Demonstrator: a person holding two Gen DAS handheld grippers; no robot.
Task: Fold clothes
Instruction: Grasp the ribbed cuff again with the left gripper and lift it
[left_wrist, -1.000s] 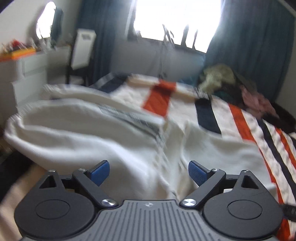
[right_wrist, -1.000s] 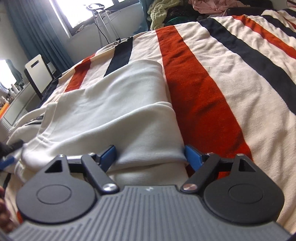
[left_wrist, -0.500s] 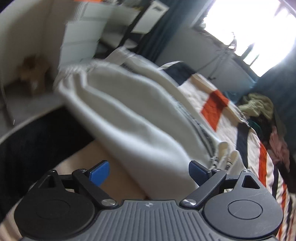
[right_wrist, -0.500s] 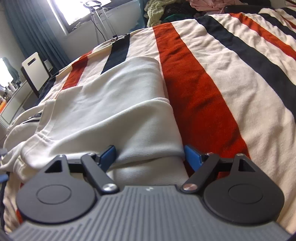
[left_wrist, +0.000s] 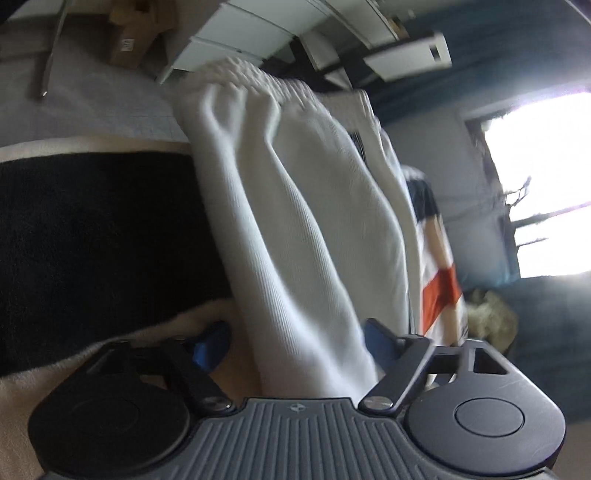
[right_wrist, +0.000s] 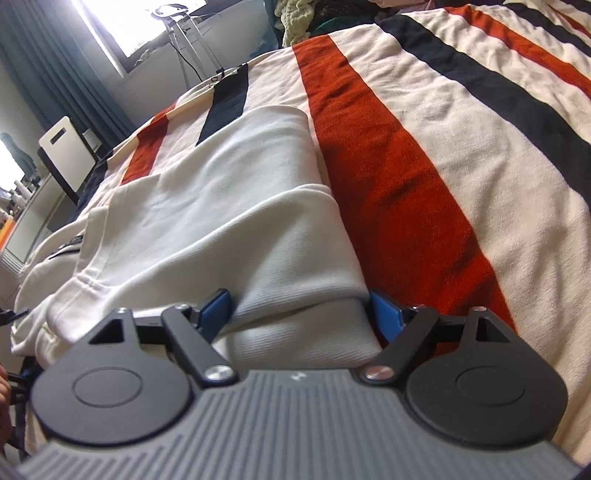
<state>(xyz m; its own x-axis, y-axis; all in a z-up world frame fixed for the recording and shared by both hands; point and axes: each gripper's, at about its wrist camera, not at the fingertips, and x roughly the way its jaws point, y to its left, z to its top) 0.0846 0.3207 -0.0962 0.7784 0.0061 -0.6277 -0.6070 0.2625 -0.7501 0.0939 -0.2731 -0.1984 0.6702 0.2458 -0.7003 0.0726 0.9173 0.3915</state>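
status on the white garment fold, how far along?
Done: in the right wrist view the white garment already has one layer doubled over on the striped blanket.
In hand: right gripper straddles a folded edge with its jaws wide; left gripper has cloth between its open fingers, not clamped.
Left: the end toward the white drawers is bunched and wrinkled, so the final fold and flattening remain.

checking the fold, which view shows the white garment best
Right wrist view: the white garment lies sharp, folded on the striped blanket. Left wrist view shows only blurred ribbed fabric running between its open jaws.
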